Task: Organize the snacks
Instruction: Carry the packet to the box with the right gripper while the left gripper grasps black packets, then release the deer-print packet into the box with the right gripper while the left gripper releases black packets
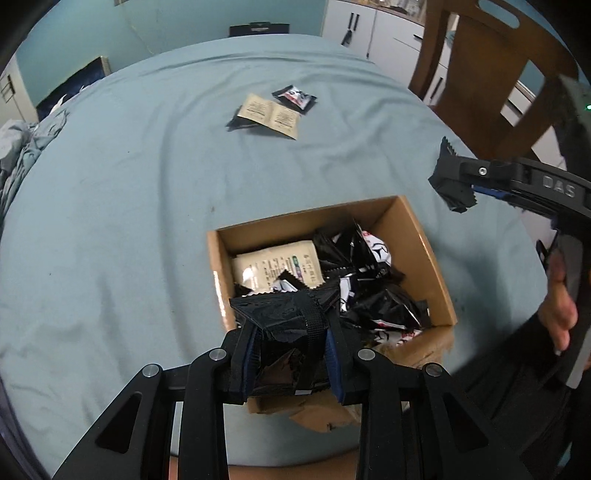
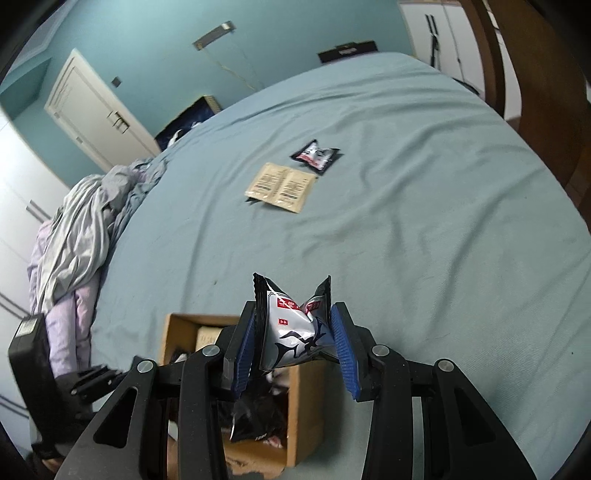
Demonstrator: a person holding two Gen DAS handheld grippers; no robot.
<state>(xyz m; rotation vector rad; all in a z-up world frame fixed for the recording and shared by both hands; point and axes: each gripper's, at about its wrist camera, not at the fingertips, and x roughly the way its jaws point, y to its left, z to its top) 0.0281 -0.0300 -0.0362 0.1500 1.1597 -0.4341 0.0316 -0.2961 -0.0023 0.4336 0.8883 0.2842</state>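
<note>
An open cardboard box (image 1: 413,236) on the blue-covered table holds several black and beige snack packets. My left gripper (image 1: 291,354) is shut on a black snack packet (image 1: 280,314) over the box's near edge. My right gripper (image 2: 293,350) is shut on a silver and black snack packet (image 2: 291,332), above the box (image 2: 306,406); it also shows at the right of the left wrist view (image 1: 454,181). A beige twin sachet (image 1: 269,114) and a black and red packet (image 1: 295,96) lie farther off on the cloth, also in the right wrist view, the sachet (image 2: 282,186) and the packet (image 2: 317,155).
A wooden chair (image 1: 480,74) stands at the table's far right. Crumpled grey and lilac cloth (image 2: 81,229) is piled at the left edge. White cabinets (image 1: 369,29) and a white door (image 2: 92,114) are behind the table.
</note>
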